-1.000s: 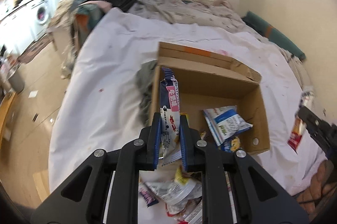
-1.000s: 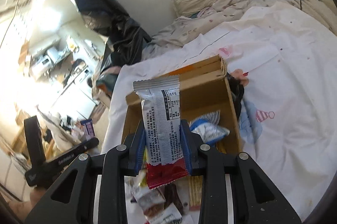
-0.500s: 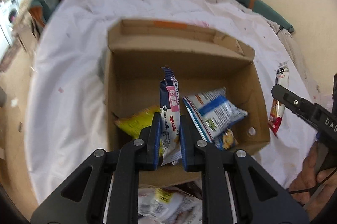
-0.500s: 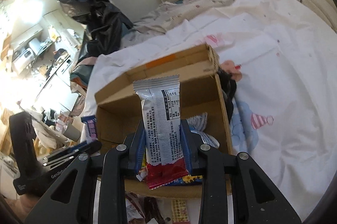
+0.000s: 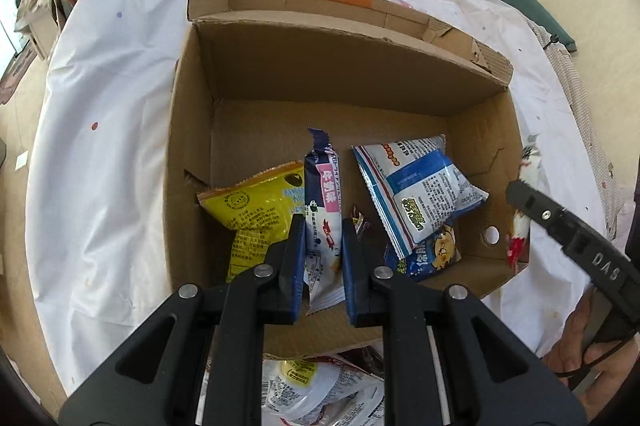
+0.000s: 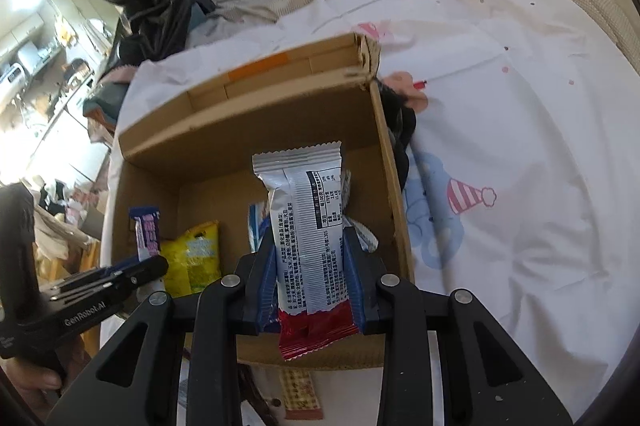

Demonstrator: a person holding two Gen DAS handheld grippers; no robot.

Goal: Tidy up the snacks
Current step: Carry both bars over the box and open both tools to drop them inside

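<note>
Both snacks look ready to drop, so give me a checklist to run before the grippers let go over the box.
1. Left gripper grips its blue and pink snack bar: ok, pads pressed on it.
2. Right gripper grips the silver and red snack bar: ok.
3. Left bar over the cardboard box opening: ok, box floor shows behind it.
4. Right bar past the box's near wall: cannot tell; its red end overlaps that wall.
5. Room on the floor among the yellow packet and the blue and white packet: ok, bare cardboard at the back.
6. Grippers apart: ok.
</note>
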